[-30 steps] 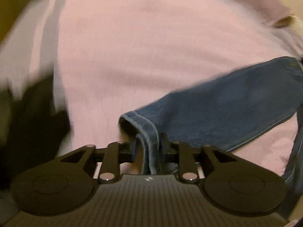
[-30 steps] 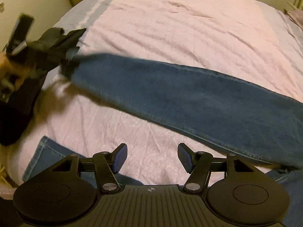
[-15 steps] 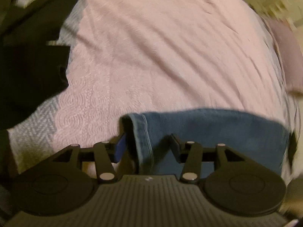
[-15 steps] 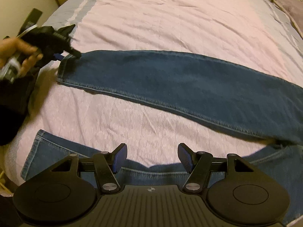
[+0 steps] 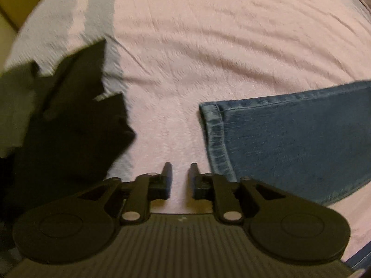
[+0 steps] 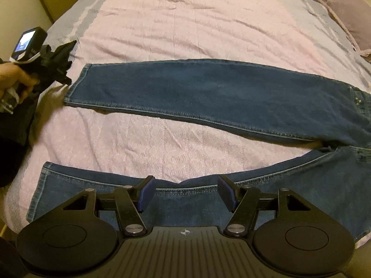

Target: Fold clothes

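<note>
Blue jeans (image 6: pixel 208 95) lie flat on the pink bedspread (image 6: pixel 185 23), both legs spread apart and pointing left. The far leg's hem (image 5: pixel 215 134) lies just right of my left gripper (image 5: pixel 180 173), which is empty with its jaws a small gap apart, above bare bedspread. That gripper also shows in the right wrist view (image 6: pixel 60 74), off the hem's left end. My right gripper (image 6: pixel 184 192) is open and empty, hovering over the near leg (image 6: pixel 116 185).
A pile of dark clothes (image 5: pixel 65 127) lies at the bed's left edge. A mauve pillow (image 6: pixel 343 11) lies at the far right. The bedspread has a grey striped border (image 6: pixel 92 7) on the left.
My left gripper laid the far leg flat on the bed, let go of the hem and drew back to the left. My right gripper stayed open above the near leg.
</note>
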